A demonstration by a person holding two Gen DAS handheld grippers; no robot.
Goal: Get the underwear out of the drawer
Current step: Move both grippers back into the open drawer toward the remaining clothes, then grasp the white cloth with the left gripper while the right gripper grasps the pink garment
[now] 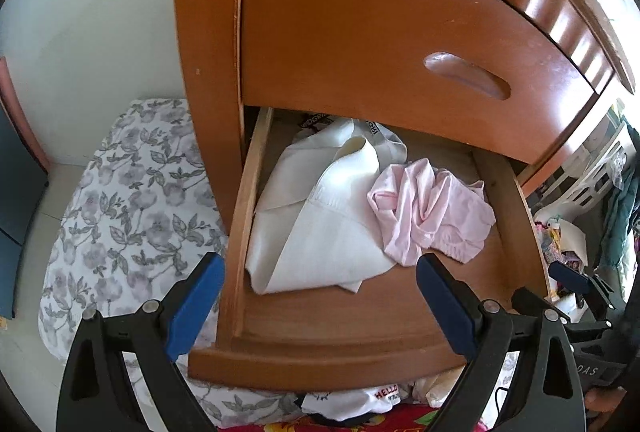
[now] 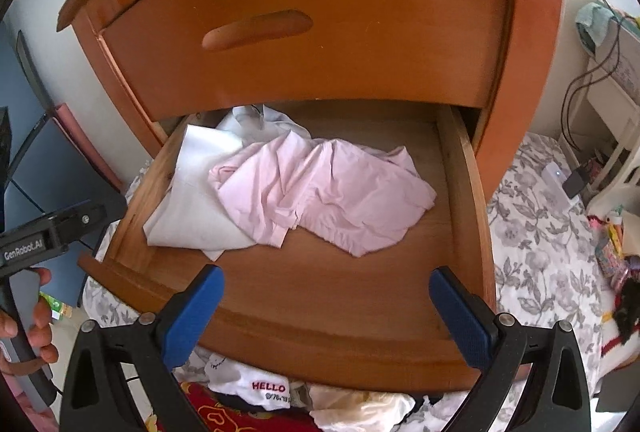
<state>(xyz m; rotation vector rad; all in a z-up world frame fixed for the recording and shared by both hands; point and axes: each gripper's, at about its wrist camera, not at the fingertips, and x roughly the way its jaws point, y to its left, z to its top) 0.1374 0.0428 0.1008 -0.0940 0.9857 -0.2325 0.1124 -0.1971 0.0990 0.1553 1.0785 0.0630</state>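
Observation:
The lower drawer [image 1: 352,320] [image 2: 312,296] of a wooden nightstand is pulled out. Inside lie crumpled pink underwear [image 1: 428,216] [image 2: 324,196] and a folded white garment [image 1: 316,216] [image 2: 192,200], the pink piece partly on top of the white one. My left gripper [image 1: 320,272] is open, hovering over the drawer's front left part, a short way from the clothes. My right gripper [image 2: 326,284] is open above the bare drawer floor, just in front of the pink underwear. Neither gripper holds anything.
The shut upper drawer [image 1: 400,40] [image 2: 304,20] overhangs the back of the open one. A floral bedsheet [image 1: 120,200] [image 2: 540,232] lies on both sides. Loose clothes [image 2: 272,388] lie below the drawer front. A hand holding the left gripper's body [image 2: 36,324] is at left.

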